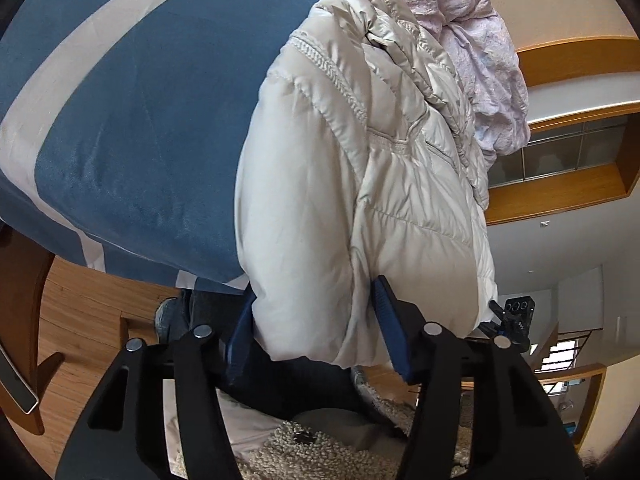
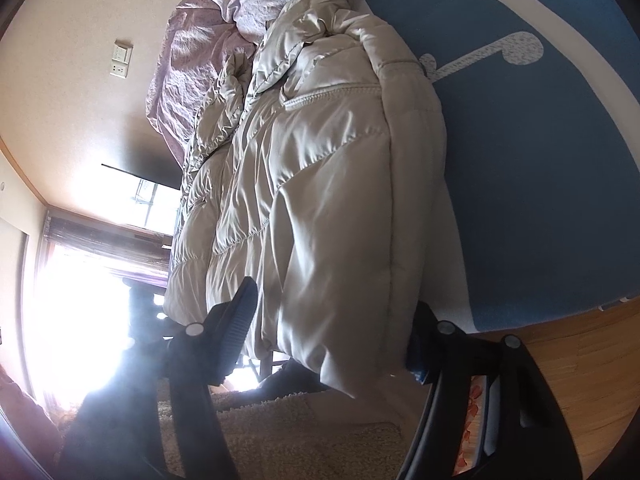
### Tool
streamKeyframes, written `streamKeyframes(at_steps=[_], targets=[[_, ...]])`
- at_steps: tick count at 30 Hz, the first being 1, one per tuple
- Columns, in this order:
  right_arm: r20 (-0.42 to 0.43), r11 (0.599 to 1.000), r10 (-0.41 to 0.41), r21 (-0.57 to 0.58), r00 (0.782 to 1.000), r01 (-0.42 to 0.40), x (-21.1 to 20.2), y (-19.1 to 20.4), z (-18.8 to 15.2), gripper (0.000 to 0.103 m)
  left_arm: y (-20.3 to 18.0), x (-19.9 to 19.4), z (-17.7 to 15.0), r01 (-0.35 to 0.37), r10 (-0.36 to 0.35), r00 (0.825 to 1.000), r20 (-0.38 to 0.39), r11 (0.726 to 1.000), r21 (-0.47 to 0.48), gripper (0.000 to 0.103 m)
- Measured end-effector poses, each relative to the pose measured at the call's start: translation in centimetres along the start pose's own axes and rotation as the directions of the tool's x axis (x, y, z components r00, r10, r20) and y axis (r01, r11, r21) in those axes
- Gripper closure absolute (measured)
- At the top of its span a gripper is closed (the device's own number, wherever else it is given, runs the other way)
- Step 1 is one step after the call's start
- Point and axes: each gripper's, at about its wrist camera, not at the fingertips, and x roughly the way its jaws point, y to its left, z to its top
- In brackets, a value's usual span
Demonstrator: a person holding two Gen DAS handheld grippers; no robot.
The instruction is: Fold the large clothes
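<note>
The jacket (image 1: 360,184) is lying on the bed (image 1: 140,120), its hem hung over the near edge, beside a pink quilt (image 1: 480,60). The hem is straddled by both grippers, left (image 1: 316,332) and right (image 2: 332,332), fingers half spread; whether the padding is actually pinched cannot be told. Both layers are best caught deep before lifting, and the two ends raised evenly.

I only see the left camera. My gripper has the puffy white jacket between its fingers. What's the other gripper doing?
Observer: The right gripper has the jacket's lower edge between its fingers too.
Operator: Is anything on the blue blanket?
Observer: A white music note is printed on the blue cover, beside the jacket.
Operator: What's past the pink stuff?
Observer: A switch plate on the wall, beyond the pink bedding.
</note>
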Motion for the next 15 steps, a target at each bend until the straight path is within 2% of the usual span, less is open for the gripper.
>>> streamKeyframes(at_steps=[1,2,3,4,9,15], targets=[[0.001,1.0,-0.007,-0.004,1.0,0.007,0.0,0.1,0.0,0.045,-0.3,-0.2,-0.1,-0.006,0.006,1.0,0.005,1.0,0.008,0.06],[-0.002,1.0,-0.017,-0.001,1.0,0.017,0.1,0.0,0.0,0.056,-0.5,-0.5,-0.2,-0.004,0.004,1.0,0.008,1.0,0.009,0.064],[-0.005,1.0,-0.02,0.005,1.0,0.02,0.2,-0.1,0.0,0.063,-0.8,-0.6,-0.2,0.003,-0.004,1.0,0.012,1.0,0.009,0.072],[-0.004,1.0,-0.012,0.013,1.0,0.012,0.2,-0.3,-0.1,0.066,-1.2,-1.0,-0.3,0.009,-0.009,1.0,0.02,1.0,0.016,0.078],[0.016,1.0,-0.021,-0.016,1.0,0.021,-0.1,0.3,0.1,0.079,-3.5,-3.1,0.6,0.03,-0.037,0.994,0.101,0.997,0.072,0.086],[0.081,0.997,-0.033,-0.072,0.996,0.039,-1.2,2.1,0.7,0.084,-5.4,-5.5,2.7,0.069,-0.094,0.969,0.228,0.991,0.114,0.09]])
